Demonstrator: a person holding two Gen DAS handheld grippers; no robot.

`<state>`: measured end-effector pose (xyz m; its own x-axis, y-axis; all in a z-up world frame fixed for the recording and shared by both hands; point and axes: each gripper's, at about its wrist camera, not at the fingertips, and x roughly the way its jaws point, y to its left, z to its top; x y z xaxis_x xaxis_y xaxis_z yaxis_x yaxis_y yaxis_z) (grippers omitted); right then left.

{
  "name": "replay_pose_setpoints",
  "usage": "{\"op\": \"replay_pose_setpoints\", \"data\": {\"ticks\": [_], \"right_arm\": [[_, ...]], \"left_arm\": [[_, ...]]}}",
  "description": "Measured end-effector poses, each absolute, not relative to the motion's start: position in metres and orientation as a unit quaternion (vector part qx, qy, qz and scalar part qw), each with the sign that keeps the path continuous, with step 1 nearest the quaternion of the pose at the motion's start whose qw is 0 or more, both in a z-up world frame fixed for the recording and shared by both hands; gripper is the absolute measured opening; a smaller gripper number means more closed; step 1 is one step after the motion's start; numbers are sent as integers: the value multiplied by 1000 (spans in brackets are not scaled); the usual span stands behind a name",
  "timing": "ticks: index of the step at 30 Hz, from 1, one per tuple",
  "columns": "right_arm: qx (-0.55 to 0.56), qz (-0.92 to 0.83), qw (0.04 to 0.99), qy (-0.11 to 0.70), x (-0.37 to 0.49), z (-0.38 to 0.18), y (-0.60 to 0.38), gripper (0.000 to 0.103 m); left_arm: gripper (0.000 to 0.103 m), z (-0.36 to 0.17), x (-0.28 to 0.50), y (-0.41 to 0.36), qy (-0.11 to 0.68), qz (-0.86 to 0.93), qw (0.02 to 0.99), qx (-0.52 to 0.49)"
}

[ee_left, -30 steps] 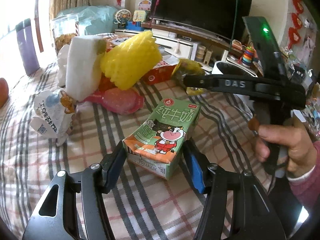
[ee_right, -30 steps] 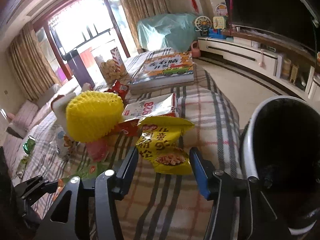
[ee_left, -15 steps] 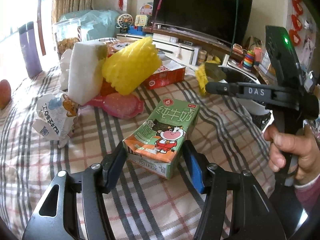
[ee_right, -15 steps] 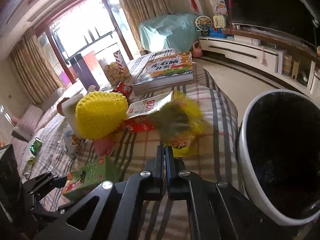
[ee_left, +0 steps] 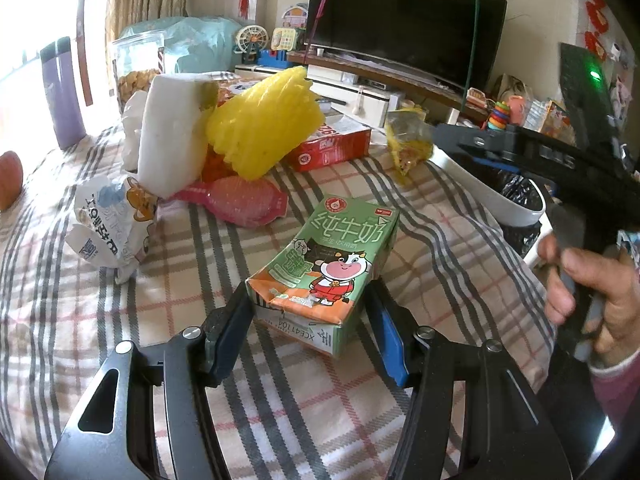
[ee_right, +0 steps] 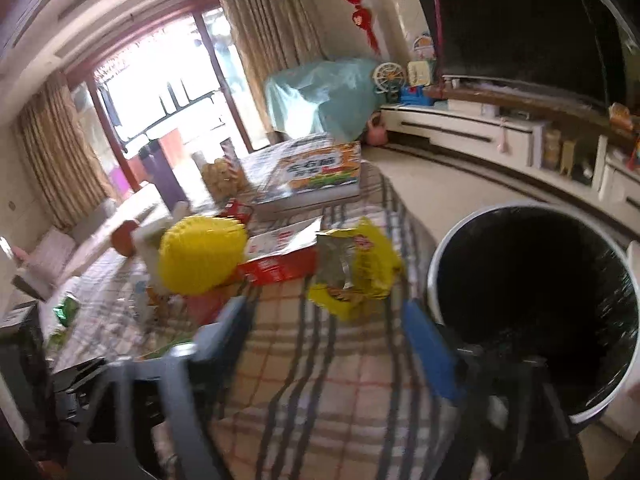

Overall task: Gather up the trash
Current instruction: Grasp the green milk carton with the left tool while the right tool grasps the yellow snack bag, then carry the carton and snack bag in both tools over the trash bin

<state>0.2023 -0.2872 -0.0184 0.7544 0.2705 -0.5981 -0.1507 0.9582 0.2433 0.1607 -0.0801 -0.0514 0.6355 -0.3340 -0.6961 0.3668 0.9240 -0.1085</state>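
Your left hand-held gripper (ee_left: 310, 330) sits low over the plaid-covered table (ee_left: 420, 240), jaws spread wide on either side of the green milk carton (ee_left: 334, 270). The carton lies flat on the cloth, near end between the pads; cannot tell if either pad touches it.

Your right hand-held gripper (ee_right: 332, 344) is blurred but its jaws stand wide apart, with nothing between them. Just ahead of it the yellow snack bag (ee_right: 356, 270) shows crumpled by the table's right edge, beside the white bin with black liner (ee_right: 532, 308); cannot tell whether it rests on the cloth or is off it. In the left view the same bag (ee_left: 408, 144) sits right at the bin rim (ee_left: 480, 188), and your right hand (ee_left: 592, 284) grips the handle.

Further back on the table: yellow foam net (ee_left: 260, 132), white foam block (ee_left: 172, 136), red box (ee_left: 332, 146), pink wrapper (ee_left: 244, 202), white printed wrapper (ee_left: 108, 226).
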Motion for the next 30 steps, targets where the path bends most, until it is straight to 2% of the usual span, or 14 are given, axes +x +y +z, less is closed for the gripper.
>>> {"op": "replay_pose_setpoints", "data": {"ticks": [9, 12, 14, 15, 16, 17, 22, 30], "right_arm": [[37, 116, 923, 365, 256, -38, -267, 90], [15, 115, 915, 387, 270, -49, -259, 85], [8, 106, 910, 401, 276, -55, -258, 48], [4, 97, 910, 403, 276, -56, -259, 43], [4, 94, 911, 401, 274, -55, -261, 26], [15, 101, 911, 400, 272, -53, -264, 20], [35, 109, 917, 383, 254, -43, -275, 16], [72, 131, 920, 362, 218, -26, -286, 16]], "left_arm": [[57, -54, 164, -78, 385, -192, 902, 8], [57, -55, 165, -75, 386, -194, 902, 5], [57, -55, 165, -75, 385, -193, 902, 4], [57, -55, 165, -75, 386, -193, 902, 3], [57, -55, 164, -75, 385, -193, 902, 3], [57, -54, 164, -76, 385, -192, 903, 4], [57, -49, 159, -77, 374, -193, 907, -4], [57, -39, 155, -96, 358, -207, 910, 3]]}}
